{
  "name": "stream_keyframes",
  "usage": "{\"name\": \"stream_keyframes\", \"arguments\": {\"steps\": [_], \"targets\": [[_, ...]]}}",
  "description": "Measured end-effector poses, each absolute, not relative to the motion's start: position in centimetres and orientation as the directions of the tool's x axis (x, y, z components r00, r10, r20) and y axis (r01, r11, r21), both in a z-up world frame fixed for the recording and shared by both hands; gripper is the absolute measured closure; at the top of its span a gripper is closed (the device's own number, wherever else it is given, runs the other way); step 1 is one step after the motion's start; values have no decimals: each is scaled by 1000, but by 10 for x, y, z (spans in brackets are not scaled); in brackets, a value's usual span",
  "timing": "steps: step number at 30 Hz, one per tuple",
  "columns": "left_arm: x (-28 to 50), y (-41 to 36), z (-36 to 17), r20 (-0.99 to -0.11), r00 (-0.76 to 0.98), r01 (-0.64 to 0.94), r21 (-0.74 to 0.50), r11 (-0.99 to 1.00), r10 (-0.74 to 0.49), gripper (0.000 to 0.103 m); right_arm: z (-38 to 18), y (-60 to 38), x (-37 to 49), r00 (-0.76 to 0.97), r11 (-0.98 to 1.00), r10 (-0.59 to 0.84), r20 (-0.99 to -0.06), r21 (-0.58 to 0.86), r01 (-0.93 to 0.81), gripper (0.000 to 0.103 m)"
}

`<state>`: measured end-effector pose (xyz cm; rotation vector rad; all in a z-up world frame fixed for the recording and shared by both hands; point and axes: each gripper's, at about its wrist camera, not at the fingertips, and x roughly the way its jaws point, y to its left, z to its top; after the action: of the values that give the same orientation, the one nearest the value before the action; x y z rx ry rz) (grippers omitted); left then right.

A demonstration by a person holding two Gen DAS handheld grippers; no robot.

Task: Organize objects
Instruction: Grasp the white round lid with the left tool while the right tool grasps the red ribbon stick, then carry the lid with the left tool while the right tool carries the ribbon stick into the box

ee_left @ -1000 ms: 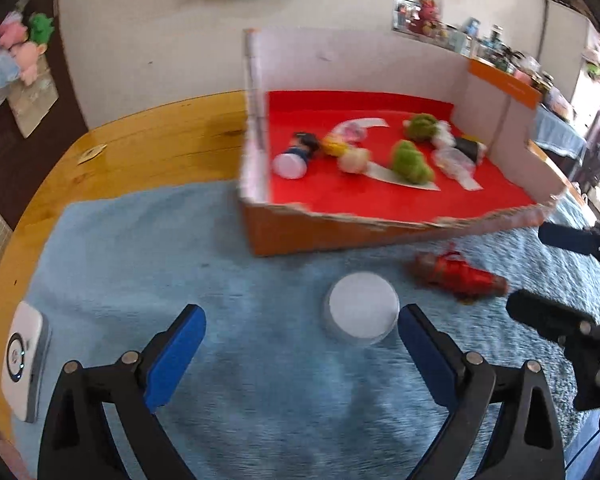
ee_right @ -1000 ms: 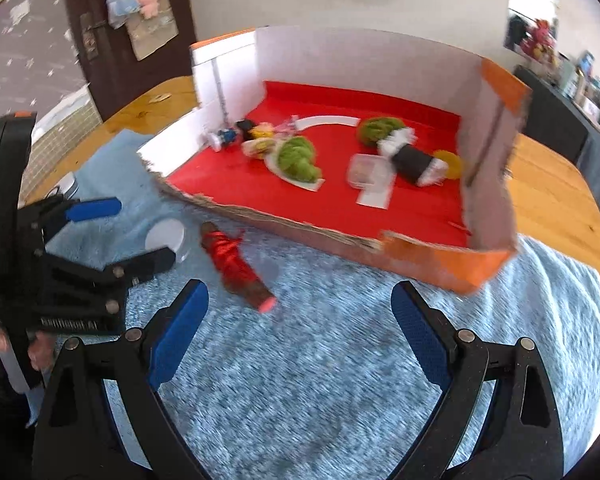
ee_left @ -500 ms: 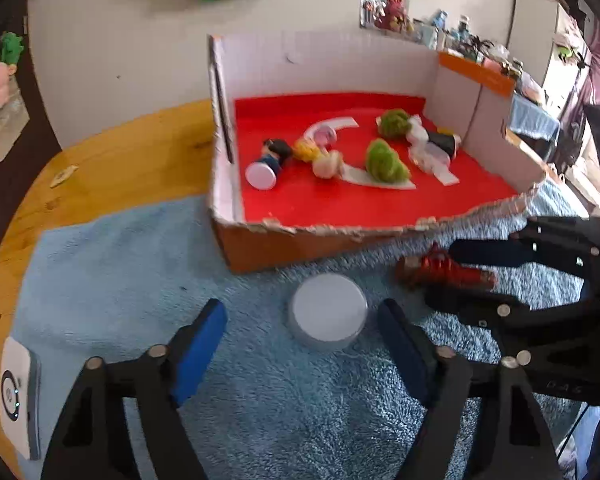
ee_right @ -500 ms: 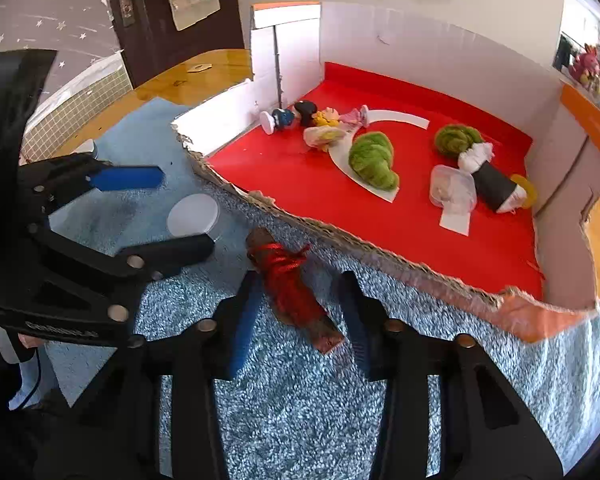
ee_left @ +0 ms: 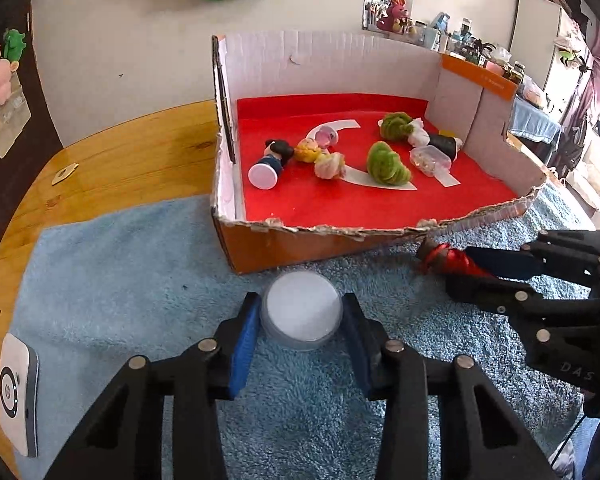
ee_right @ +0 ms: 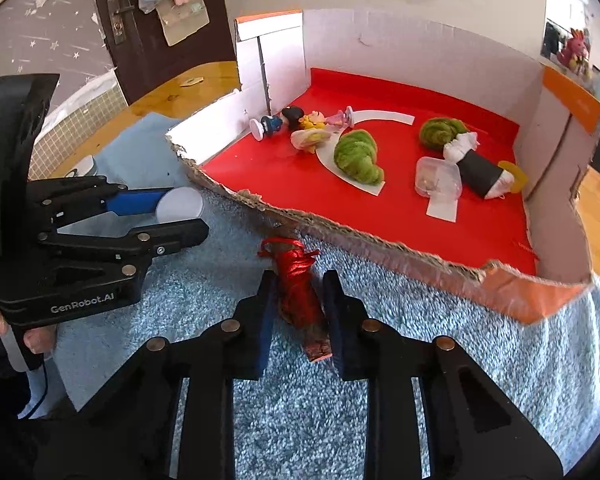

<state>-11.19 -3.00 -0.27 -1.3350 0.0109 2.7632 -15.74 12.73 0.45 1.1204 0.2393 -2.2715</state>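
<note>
A white round container (ee_left: 300, 308) lies on the blue fluffy mat (ee_left: 120, 280) just in front of the cardboard box (ee_left: 260, 248). My left gripper (ee_left: 302, 300) is closing on it, its blue pads against both sides. To the right lies a stick wrapped in red ribbon (ee_right: 298, 284), pointing at the box's torn front rim (ee_right: 380, 240). My right gripper (ee_right: 299, 278) is closing on that stick, pads on either side of it. In the right wrist view the left gripper (ee_right: 184, 214) and the container (ee_right: 180, 204) show at the left; in the left wrist view the right gripper (ee_left: 460, 266) shows at the right.
The box has a red floor holding a small figurine (ee_left: 270, 162), green wool clumps (ee_left: 386, 164), a clear tub (ee_left: 428, 160) and other small toys. A white device (ee_left: 16, 392) lies at the mat's left edge. The wooden table (ee_left: 132, 168) extends left of the box.
Both grippers went from wide open to narrow. The left one came forward around the white container; the right one came around the red stick.
</note>
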Motion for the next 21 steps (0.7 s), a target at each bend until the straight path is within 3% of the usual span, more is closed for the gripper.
{"name": "stream_keyframes", "arguments": {"steps": [8,10,21], "targets": [[-108,-31,-2,-786,-616,-57,-35,-998,62,60,11,143,-146,-487,-820,-463,-741,150,552,86],[-107,-31,-2,-785,-616,-53,-38,-998,63,60,11,146,-144,-488,-825,-460,-742,155,543,91],[-106,-29,-3,-786,-616,-55,-30,-998,58,60,7,134,-156,-453,-813,-471,-757,173,556,89]]}}
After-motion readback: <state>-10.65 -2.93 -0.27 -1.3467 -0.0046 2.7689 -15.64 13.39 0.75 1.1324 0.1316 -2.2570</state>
